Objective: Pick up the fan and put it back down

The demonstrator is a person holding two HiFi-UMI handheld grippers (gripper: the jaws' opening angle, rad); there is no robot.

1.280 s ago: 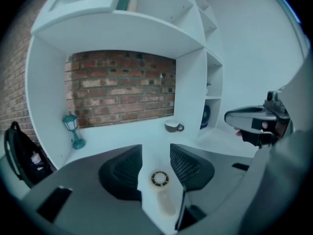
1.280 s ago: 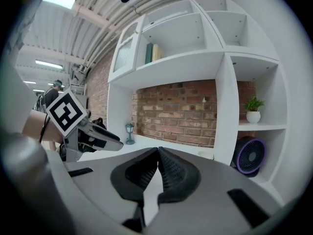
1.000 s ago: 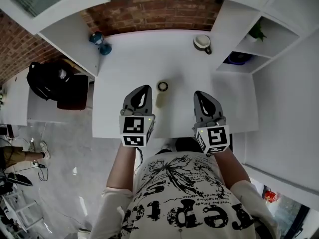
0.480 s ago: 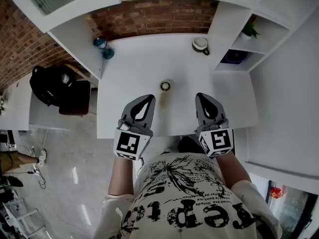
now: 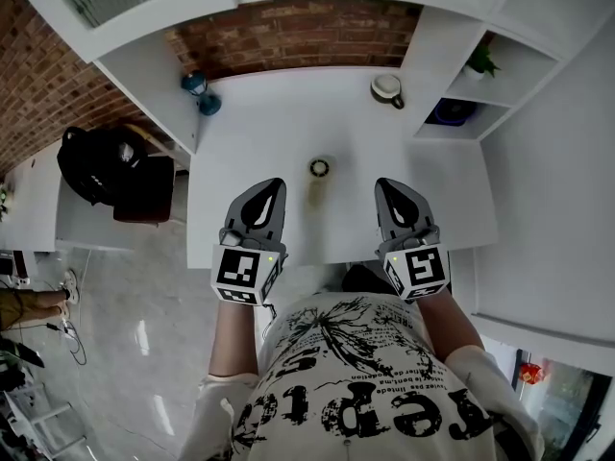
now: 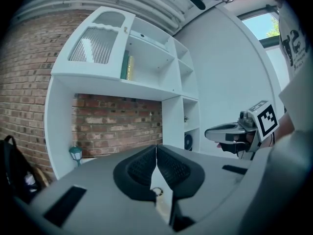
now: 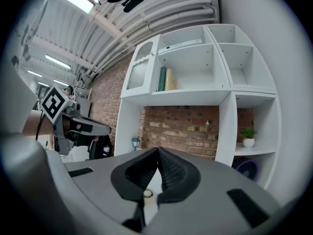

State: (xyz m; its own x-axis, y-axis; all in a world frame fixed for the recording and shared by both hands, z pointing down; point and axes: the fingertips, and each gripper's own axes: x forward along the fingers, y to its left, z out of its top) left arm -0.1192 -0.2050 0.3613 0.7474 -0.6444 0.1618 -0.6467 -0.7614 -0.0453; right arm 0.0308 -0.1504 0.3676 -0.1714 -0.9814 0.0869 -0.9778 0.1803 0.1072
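A small pale fan (image 5: 316, 181) with a round dark-ringed head lies in the middle of the white desk (image 5: 452, 190). It lies between my two grippers and slightly beyond their tips. My left gripper (image 5: 273, 183) hovers over the desk's near edge, to the fan's left, shut and empty. To the fan's right my right gripper (image 5: 386, 182) is also shut, with nothing in it. In the left gripper view the jaws (image 6: 156, 149) meet at the tips, and the fan's ring (image 6: 157, 191) shows below them. The right gripper view shows the same: closed jaws (image 7: 157, 150) over the ring (image 7: 145, 194).
A teal lamp (image 5: 197, 89) stands at the desk's far left corner and a cup (image 5: 389, 85) at the far right. A shelf cubby on the right holds a purple round fan (image 5: 454, 111); a plant (image 5: 483, 60) sits above. A black backpack (image 5: 101, 161) rests left of the desk.
My left gripper has drawn back toward the person and a little left, away from the fan. The right gripper has barely shifted. Both stay shut.
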